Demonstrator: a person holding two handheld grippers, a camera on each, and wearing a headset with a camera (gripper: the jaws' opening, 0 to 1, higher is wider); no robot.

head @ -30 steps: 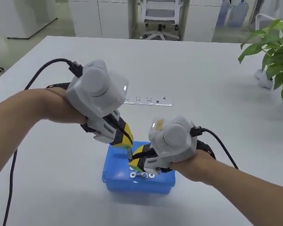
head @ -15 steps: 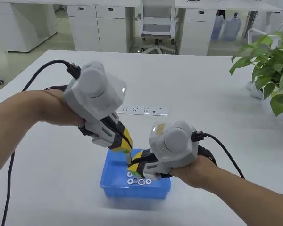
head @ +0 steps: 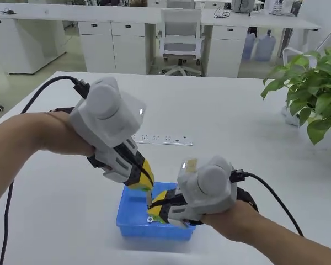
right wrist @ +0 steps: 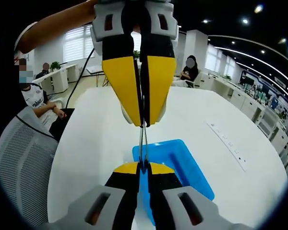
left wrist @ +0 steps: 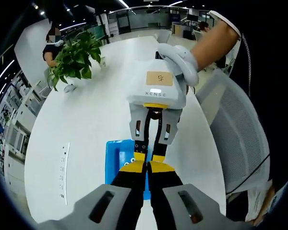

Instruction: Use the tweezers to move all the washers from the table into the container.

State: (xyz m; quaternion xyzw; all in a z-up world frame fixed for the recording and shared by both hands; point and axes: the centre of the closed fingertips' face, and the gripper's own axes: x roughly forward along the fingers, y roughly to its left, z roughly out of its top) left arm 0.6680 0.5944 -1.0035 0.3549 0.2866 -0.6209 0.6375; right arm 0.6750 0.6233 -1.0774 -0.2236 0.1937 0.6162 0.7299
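Tweezers (right wrist: 142,141) bridge the two grippers just above the blue container (head: 130,222). The risk, I judge, lies in this shared hold: if either gripper lets go early, or they pull unevenly, the thin tool could twist, slip and drop among the washers (head: 150,219) that seem to lie inside, mostly hidden. The left gripper (right wrist: 144,123) slants down from the person's raised forearm, jaws pressed together on one end. The right gripper (right wrist: 144,166) reaches in low from the opposite side, pinching the other end.
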